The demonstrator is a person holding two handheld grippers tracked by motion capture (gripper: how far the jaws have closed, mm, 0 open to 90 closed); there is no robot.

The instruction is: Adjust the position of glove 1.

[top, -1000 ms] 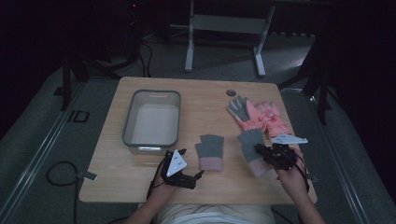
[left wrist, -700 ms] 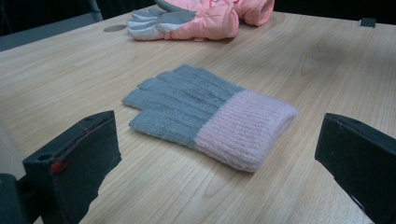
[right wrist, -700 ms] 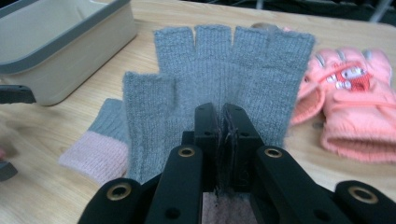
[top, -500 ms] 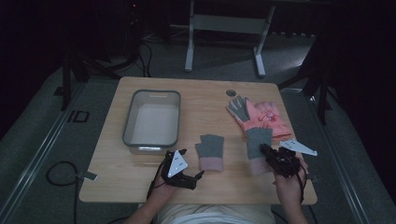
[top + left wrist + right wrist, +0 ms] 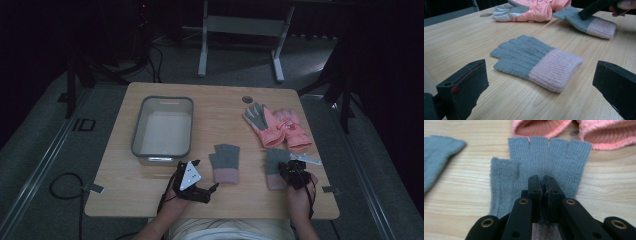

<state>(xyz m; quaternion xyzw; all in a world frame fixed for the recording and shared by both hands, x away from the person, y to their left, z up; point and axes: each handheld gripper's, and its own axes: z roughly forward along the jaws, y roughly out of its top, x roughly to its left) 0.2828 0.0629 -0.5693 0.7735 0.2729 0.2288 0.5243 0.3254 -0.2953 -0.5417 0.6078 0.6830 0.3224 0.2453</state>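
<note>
Grey knit wool bunches between the jaws of the right gripper [image 5: 543, 185], which are pressed together on a fold of the fingerless glove [image 5: 541, 160] lying flat on the wooden surface [image 5: 150, 190]; its four short fingers and thumb fan out just beyond the tips. Past those fingers, touching them, sit the open cuffs of two pink padded gloves [image 5: 584, 132], the nearest things ahead of the clamped jaws. Off to their left lies the edge of a second grey glove [image 5: 439, 157]. That second glove [image 5: 536, 62], pink-cuffed, rests between and just ahead of the wide-apart jaws of the left gripper [image 5: 541, 85], untouched. Farther off, a grey bin [image 5: 137, 145] stands on the surface.
</note>
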